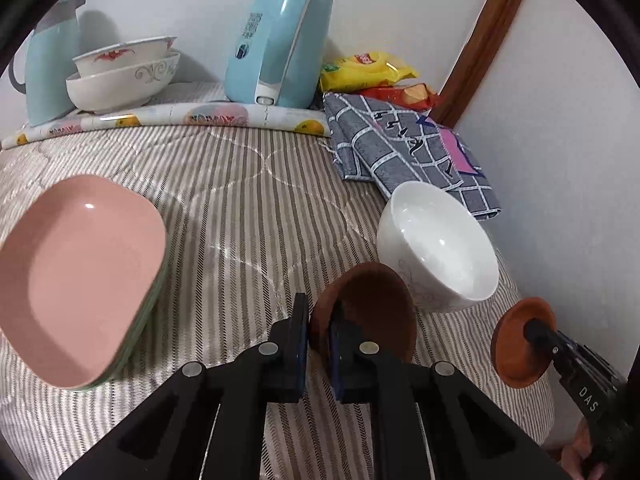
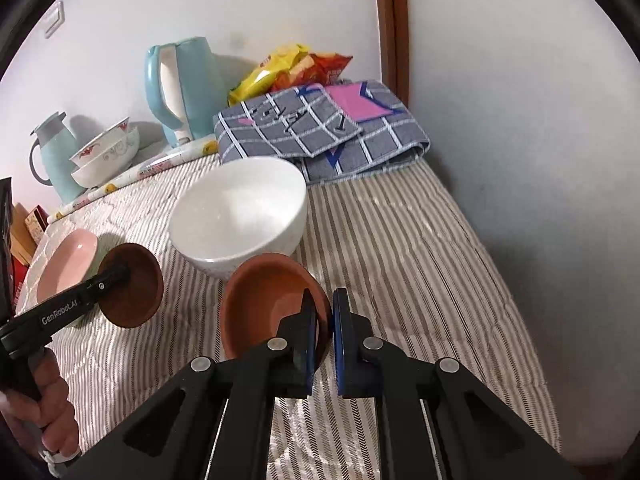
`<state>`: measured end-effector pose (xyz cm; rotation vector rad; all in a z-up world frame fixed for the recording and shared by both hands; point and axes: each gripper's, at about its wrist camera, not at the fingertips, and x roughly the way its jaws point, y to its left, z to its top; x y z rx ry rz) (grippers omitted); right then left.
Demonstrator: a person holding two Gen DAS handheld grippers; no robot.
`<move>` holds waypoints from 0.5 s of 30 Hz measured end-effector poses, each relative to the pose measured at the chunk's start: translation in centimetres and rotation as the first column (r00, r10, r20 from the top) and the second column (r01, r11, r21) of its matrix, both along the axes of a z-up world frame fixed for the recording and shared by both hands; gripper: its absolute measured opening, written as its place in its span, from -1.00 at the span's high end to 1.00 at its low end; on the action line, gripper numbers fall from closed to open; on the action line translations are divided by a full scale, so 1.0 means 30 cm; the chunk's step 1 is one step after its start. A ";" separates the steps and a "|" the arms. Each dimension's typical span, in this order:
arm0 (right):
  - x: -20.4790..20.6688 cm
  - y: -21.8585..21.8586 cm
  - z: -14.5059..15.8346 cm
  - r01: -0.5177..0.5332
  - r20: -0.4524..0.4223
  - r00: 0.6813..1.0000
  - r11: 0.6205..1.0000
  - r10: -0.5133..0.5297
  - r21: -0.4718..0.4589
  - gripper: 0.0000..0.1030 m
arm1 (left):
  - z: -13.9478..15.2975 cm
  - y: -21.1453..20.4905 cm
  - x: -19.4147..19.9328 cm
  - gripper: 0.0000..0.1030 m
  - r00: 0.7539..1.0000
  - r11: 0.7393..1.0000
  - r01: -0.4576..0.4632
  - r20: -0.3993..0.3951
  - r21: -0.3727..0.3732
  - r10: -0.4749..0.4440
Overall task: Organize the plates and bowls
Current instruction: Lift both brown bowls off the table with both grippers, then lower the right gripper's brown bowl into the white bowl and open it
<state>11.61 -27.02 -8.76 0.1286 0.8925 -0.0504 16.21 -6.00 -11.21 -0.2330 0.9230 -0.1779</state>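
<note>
left wrist: left gripper [image 1: 319, 320] tilted down, clamping brown dish [image 1: 372, 304].

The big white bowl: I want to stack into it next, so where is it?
The white bowl sits on the striped cover, centre of the right wrist view, before the folded grey checked cloth.
</note>
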 end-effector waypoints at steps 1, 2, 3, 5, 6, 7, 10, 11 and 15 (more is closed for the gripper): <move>0.000 0.003 0.010 -0.001 0.006 1.000 1.000 0.001 0.001 0.85 | 0.005 0.002 0.001 0.82 1.000 1.000 -0.002 0.004 0.003 0.002; -0.002 0.006 0.019 -0.001 0.012 1.000 1.000 0.001 0.002 0.85 | 0.012 0.006 0.001 0.82 1.000 1.000 -0.003 0.008 0.006 0.003; 0.001 0.009 0.030 0.001 0.020 1.000 1.000 -0.001 0.002 0.85 | 0.020 0.012 0.003 0.82 1.000 1.000 -0.002 0.010 0.008 0.002; 0.009 0.016 0.044 0.002 0.028 1.000 1.000 -0.002 0.001 0.85 | 0.034 0.024 0.006 0.82 1.000 1.000 -0.010 0.014 0.008 0.010; 0.017 0.022 0.053 0.001 0.033 0.999 1.000 -0.001 -0.001 0.85 | 0.043 0.031 0.007 0.82 1.000 1.000 -0.013 0.017 0.006 0.012; 0.021 0.025 0.060 0.001 0.036 0.999 1.000 -0.001 -0.002 0.85 | 0.050 0.037 0.007 0.82 1.000 1.000 -0.013 0.022 0.004 0.013; 0.040 0.042 0.088 -0.004 0.054 0.999 1.000 0.004 -0.007 0.85 | 0.075 0.050 0.013 0.82 0.999 1.000 -0.013 0.034 0.012 0.012; 0.048 0.046 0.094 -0.005 0.058 0.998 1.000 0.006 -0.007 0.85 | 0.082 0.053 0.016 0.82 0.999 1.000 -0.012 0.037 0.012 0.012; 0.080 0.078 0.132 -0.018 0.080 0.997 1.000 0.020 -0.019 0.85 | 0.106 0.072 0.030 0.82 0.999 1.000 -0.013 0.053 0.007 0.013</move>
